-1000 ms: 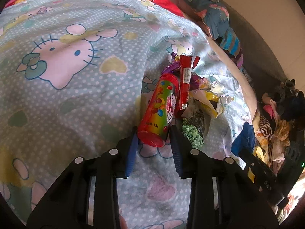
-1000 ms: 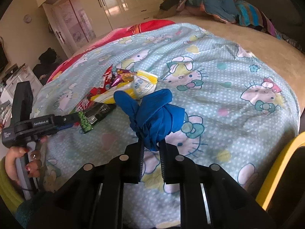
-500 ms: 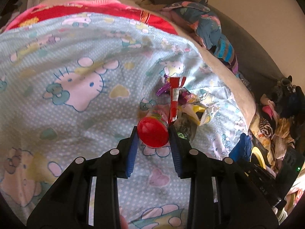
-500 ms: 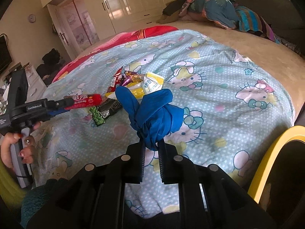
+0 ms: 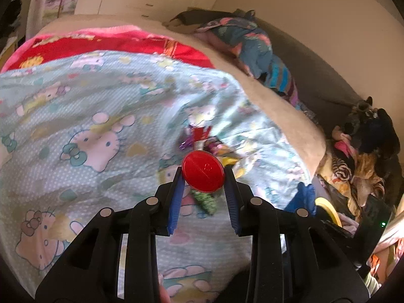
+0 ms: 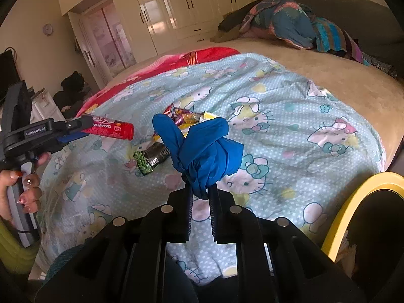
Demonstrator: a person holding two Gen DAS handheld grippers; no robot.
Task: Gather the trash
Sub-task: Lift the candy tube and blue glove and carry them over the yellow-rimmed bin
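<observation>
Bedroom, bed (image 6: 341,85) under cartoon-cat sheet (image 5: 83,116) | left gripper (image 5: 203,174) clamping red tube (image 5: 203,175) above sheet, cap facing camera | right gripper (image 6: 200,192) pinching knotted blue bag (image 6: 202,146) | wrappers (image 6: 185,118) lying on sheet beyond | yellow bin (image 6: 351,197) sitting at right

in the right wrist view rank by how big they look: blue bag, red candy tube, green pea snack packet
1. blue bag, clamped in the right hand-held gripper; it is nearest the lens, which inflates it
2. red candy tube, held by the left hand-held gripper
3. green pea snack packet, lying on the bedsheet
</observation>
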